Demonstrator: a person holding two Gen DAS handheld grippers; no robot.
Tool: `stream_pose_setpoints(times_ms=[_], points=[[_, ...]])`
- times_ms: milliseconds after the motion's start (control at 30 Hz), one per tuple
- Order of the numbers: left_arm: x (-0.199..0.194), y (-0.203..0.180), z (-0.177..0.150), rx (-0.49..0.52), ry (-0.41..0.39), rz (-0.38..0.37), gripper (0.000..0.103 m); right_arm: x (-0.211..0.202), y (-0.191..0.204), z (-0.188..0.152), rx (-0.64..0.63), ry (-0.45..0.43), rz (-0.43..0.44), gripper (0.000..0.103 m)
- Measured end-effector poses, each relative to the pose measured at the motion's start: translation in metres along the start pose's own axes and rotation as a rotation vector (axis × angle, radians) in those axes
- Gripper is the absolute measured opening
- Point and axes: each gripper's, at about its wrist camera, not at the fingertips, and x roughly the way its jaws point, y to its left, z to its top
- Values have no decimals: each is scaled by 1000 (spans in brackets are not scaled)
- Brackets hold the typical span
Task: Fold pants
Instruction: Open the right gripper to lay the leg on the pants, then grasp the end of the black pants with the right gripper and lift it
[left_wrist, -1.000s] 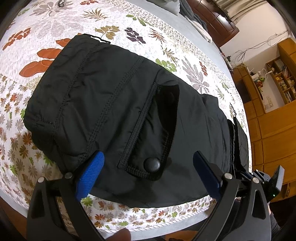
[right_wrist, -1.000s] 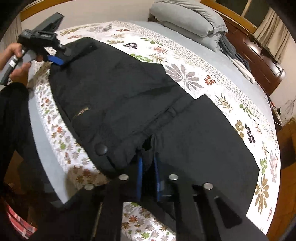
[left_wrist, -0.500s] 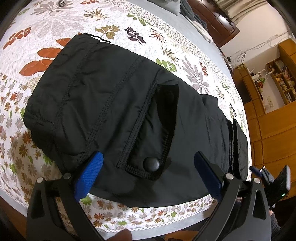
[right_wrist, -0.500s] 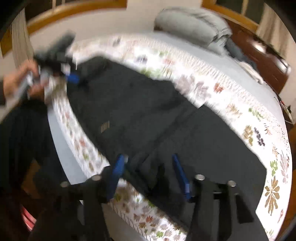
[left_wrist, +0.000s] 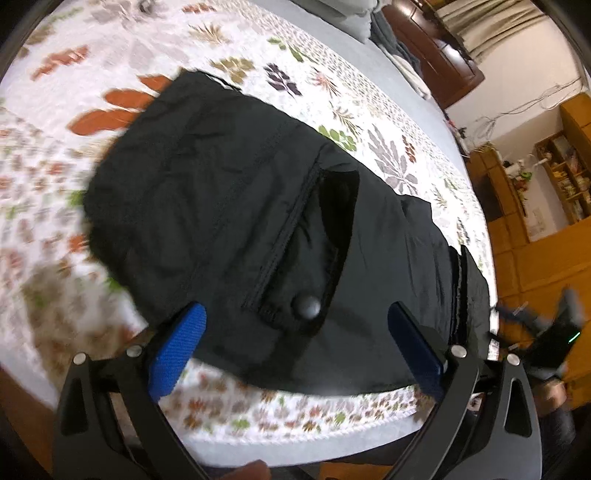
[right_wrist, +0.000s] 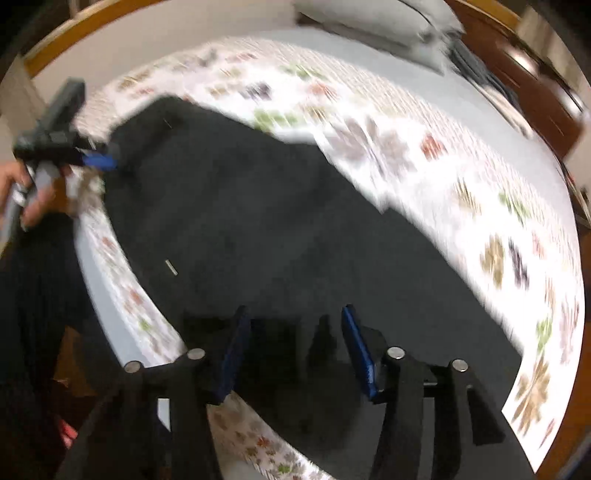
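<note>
Black pants (left_wrist: 258, 221) lie along the near edge of a floral bedspread, waist end and a snap-button pocket (left_wrist: 308, 306) toward the left wrist camera. My left gripper (left_wrist: 295, 325) is open, its blue pads (left_wrist: 177, 347) straddling the waist end just above the fabric. In the right wrist view the pants (right_wrist: 277, 229) stretch away, blurred. My right gripper (right_wrist: 295, 332) is open above a fold of the pants, holding nothing. The left gripper (right_wrist: 92, 160) shows at the far left there.
The floral bedspread (left_wrist: 332, 85) covers the bed. Grey pillows (right_wrist: 388, 26) and a dark wooden headboard (left_wrist: 436, 48) lie at the far end. Wooden cabinets and shelves (left_wrist: 546, 206) stand to the right. The bed's near edge (left_wrist: 295, 435) runs under the grippers.
My right gripper has opened, let go of the pants fold and pulled back. My left gripper stays open and has shifted slightly; both views are blurred by motion.
</note>
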Motion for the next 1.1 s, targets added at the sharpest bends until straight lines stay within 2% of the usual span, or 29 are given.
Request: stream_pose_setpoints(times_ms=[67, 200, 267, 333, 433, 500, 567, 767, 867, 1100], points=[[-11, -2, -7, 4, -30, 45, 98, -6, 9, 41, -53, -13, 72, 79], [-28, 2, -17, -25, -56, 117, 98, 9, 35, 130, -136, 16, 237, 83], [-33, 8, -20, -55, -63, 146, 98, 27, 49, 172, -176, 58, 333, 89], [-37, 13, -23, -87, -73, 189, 98, 47, 64, 206, -227, 101, 400, 89], [-40, 20, -23, -118, -81, 185, 98, 92, 97, 263, -299, 189, 480, 89], [-44, 28, -20, -142, -95, 176, 98, 117, 113, 285, -309, 251, 541, 89], [-46, 36, -17, -169, -104, 162, 98, 145, 130, 308, -346, 284, 567, 89], [-43, 55, -10, -237, -97, 135, 98, 218, 164, 346, -399, 379, 616, 89], [-41, 63, -8, -267, -93, 121, 98, 238, 167, 351, -398, 433, 656, 89], [-33, 75, -10, -294, -74, 112, 98, 266, 163, 354, -388, 496, 685, 91]])
